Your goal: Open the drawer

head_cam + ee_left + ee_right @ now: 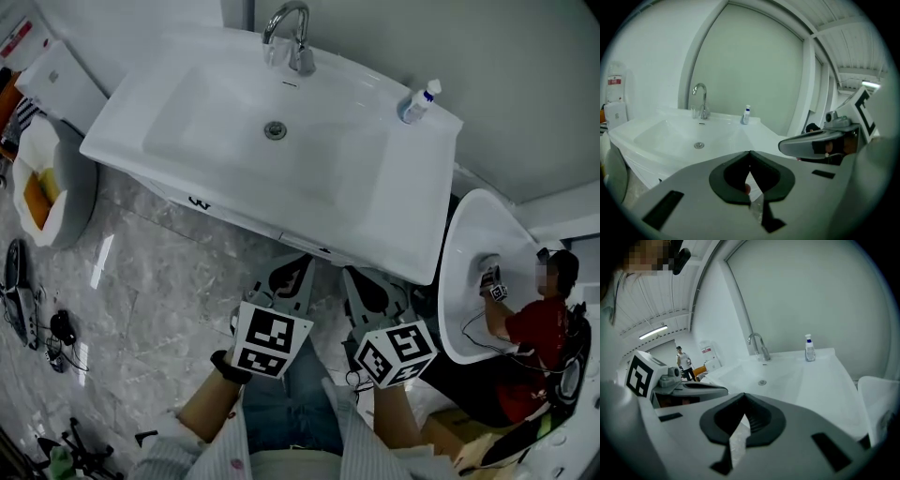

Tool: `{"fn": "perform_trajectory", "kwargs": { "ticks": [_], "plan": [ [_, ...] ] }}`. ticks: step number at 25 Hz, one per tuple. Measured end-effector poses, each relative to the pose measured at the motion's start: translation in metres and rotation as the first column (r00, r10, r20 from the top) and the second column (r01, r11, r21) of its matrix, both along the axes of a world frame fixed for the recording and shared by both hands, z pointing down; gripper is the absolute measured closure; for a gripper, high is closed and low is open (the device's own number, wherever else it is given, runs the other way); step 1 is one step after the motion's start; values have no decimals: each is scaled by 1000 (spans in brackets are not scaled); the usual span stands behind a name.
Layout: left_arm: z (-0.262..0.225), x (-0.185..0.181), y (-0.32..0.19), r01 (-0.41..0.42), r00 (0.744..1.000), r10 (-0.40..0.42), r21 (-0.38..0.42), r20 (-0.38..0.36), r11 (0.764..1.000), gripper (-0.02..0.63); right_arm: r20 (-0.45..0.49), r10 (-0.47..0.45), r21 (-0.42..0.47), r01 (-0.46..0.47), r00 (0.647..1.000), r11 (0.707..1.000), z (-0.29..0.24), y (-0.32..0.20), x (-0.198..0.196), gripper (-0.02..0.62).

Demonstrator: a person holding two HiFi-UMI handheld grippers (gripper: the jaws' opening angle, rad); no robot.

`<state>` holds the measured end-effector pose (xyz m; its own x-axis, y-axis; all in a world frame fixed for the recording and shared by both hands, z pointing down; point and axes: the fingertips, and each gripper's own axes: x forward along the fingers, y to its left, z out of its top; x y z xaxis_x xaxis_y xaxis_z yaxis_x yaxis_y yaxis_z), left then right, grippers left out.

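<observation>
A white washbasin (375, 202) on a vanity fills the upper middle of the head view. Under its front rim only a thin strip of the drawer front (234, 217) shows, with a small dark handle (199, 201) toward the left. My left gripper (302, 261) and right gripper (349, 274) are side by side just short of that front edge, tips toward it. Both are shut with nothing between the jaws. The left gripper (750, 153) and the right gripper (744, 394) each look over the basin top from their own views, above drawer level.
A faucet (291, 33), a drain (275, 129) and a soap bottle (419, 101) are on the basin. A bin with a white bag (47, 183) stands at the left. At the right, a person in red (530, 328) works at a white fixture (469, 272). Cables lie on the marble floor (159, 309).
</observation>
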<state>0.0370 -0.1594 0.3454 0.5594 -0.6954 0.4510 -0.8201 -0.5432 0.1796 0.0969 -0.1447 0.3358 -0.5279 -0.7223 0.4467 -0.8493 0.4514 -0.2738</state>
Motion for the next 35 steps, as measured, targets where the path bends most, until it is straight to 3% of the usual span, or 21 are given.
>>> {"fn": "perform_trajectory", "kwargs": {
  "ticks": [15,27,35],
  "plan": [
    [139,36,1,-56,995,65,-125,69,991,591,-80,42,-72,-48,996,996,125,11,23,586],
    [220,53,2,-152,983,163,-126,86,980,589,-124,61,-100,-74,990,992,214,0,40,586],
    [266,52,-9,-137,984,153,-166,87,976,589,-152,52,-128,-71,987,989,261,-7,37,586]
  ]
}}
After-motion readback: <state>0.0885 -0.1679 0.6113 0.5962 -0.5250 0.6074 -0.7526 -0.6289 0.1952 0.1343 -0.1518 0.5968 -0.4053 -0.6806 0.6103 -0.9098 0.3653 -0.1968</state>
